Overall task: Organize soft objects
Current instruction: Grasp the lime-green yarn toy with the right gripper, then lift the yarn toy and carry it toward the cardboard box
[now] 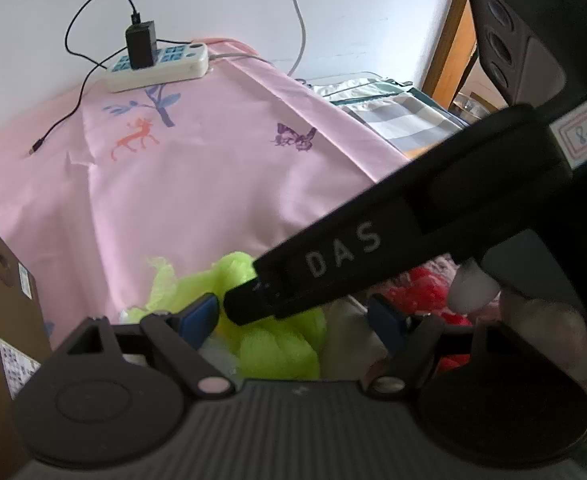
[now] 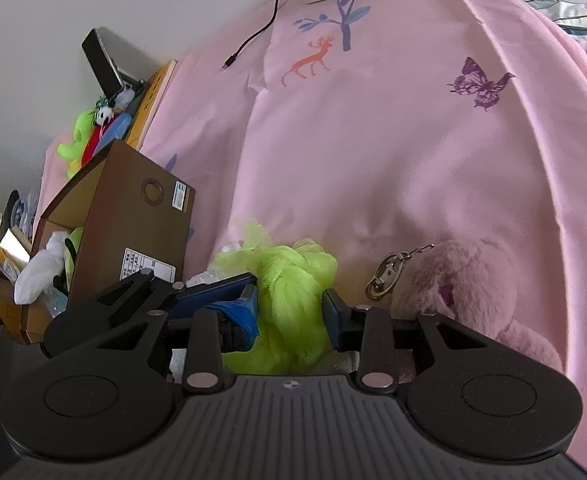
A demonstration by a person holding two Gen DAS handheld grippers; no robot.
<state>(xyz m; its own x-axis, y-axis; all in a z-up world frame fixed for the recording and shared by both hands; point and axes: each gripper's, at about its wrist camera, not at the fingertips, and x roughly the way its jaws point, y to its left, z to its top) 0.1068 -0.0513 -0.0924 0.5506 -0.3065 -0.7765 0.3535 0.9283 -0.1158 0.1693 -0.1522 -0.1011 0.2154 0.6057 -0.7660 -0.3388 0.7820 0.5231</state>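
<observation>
Left of the right gripper [image 2: 289,312]: cardboard box [image 2: 133,216], some soft items already inside. Between its fingers, green mesh puff [image 2: 289,280], clamped. Right: pink plush [image 2: 473,292], unsorted. Left gripper [image 1: 293,320] wide, empty. Task seems partway done.

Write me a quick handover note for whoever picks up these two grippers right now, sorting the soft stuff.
Right gripper: fingers on either side of the lime-green mesh puff; looks closed on it, though contact is hard to confirm.
Left gripper: open, holding nothing, hovering over the same puff, with the right gripper's body crossing in front.
Pink plush toy with a metal clasp lies right of the puff on the pink sheet. Something red and fluffy lies nearby.
Cardboard box on the left, open, already holds some items.
Left: puff, plush and red item still out.
</observation>
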